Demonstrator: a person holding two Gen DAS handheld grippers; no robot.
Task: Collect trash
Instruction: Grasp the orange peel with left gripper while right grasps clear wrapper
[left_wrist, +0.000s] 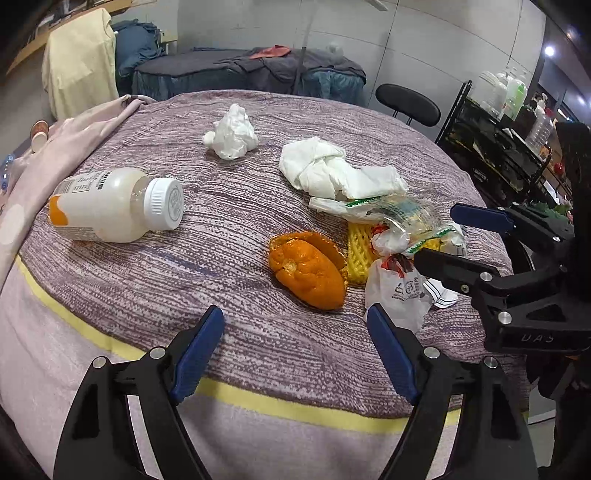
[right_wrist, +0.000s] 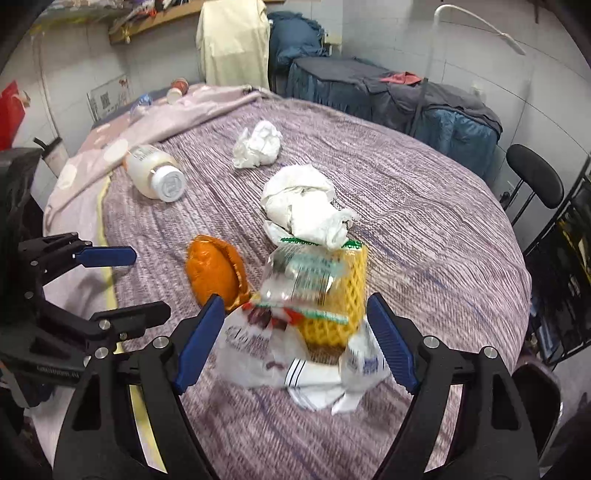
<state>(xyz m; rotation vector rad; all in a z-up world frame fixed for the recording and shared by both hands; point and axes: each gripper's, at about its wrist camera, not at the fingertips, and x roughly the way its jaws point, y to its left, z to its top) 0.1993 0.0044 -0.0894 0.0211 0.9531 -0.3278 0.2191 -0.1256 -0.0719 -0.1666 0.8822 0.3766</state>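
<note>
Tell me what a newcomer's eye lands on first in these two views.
The bright orange peel near the front of the purple bedspread, beside a heap of yellow foam netting and plastic wrappers. Then the white bottle lying on its side at the left, and two crumpled white tissues farther back. The right gripper hangs open over the wrappers.
</note>
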